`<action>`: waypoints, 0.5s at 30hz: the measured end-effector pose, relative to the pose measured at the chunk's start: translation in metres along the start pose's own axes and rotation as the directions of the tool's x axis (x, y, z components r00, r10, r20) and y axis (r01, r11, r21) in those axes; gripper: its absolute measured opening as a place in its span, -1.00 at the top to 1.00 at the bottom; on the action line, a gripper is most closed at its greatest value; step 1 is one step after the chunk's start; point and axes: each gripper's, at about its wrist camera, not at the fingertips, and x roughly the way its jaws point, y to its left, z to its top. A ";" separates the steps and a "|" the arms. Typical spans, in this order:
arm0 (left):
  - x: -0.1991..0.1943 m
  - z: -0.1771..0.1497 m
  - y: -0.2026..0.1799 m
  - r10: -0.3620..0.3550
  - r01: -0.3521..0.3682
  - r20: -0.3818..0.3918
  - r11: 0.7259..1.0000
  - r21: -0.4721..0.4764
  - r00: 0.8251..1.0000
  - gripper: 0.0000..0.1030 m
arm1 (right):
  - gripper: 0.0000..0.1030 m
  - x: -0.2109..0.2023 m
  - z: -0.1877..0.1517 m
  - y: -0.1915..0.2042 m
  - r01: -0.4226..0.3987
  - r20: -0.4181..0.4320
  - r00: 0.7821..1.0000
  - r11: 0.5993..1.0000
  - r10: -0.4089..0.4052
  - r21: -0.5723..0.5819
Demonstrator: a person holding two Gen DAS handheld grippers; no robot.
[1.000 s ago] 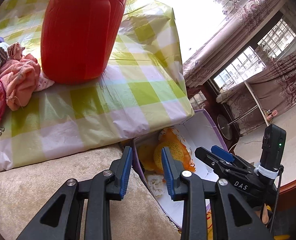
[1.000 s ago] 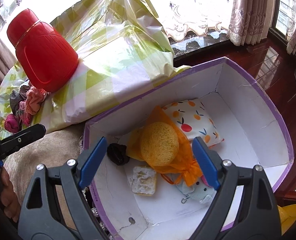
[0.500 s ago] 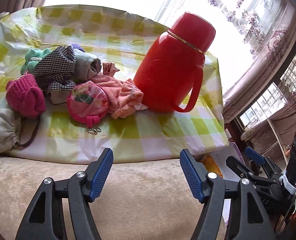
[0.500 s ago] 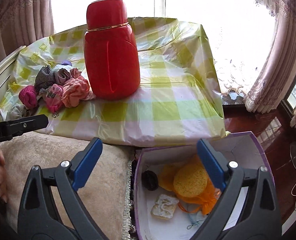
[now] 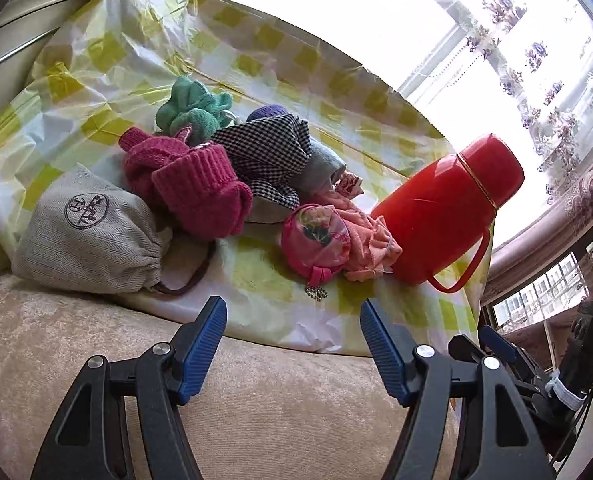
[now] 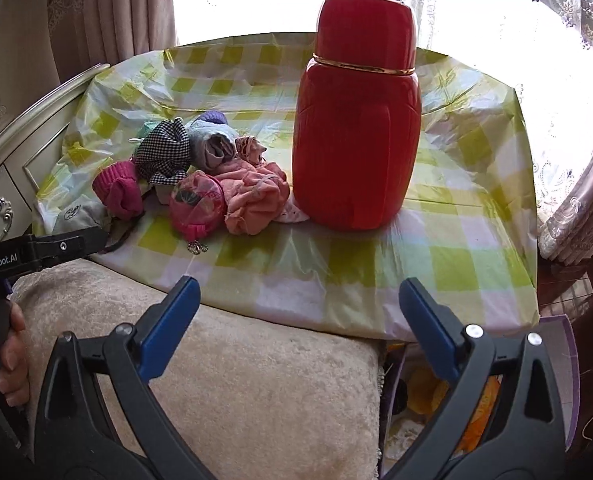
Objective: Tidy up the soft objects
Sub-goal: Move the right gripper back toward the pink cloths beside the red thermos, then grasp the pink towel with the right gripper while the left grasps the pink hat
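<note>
On the worktop's left: grey drawstring pouch, magenta knit hat, round pink coin purse, then the red plastic thermos. Left tool half open, empty; right tool opening wide, empty. Judgement: grab the purse first, nearest the edge. Clear cushion in front; keep off the thermos.
</note>
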 end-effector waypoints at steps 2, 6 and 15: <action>0.002 0.008 0.011 -0.002 0.003 0.014 0.999 -0.047 1.000 -0.35 | -0.94 0.013 0.007 0.003 -0.013 -0.007 1.000 0.999 0.014 0.035; 0.011 0.026 0.026 0.001 0.006 0.052 0.993 -0.116 0.999 -0.35 | -0.94 0.039 0.024 0.010 -0.014 -0.004 1.000 0.997 0.014 0.082; 0.053 0.055 0.047 0.062 -0.055 0.021 0.971 -0.234 0.998 -0.34 | -0.94 0.087 0.051 0.017 0.052 -0.021 0.999 0.983 -0.049 0.173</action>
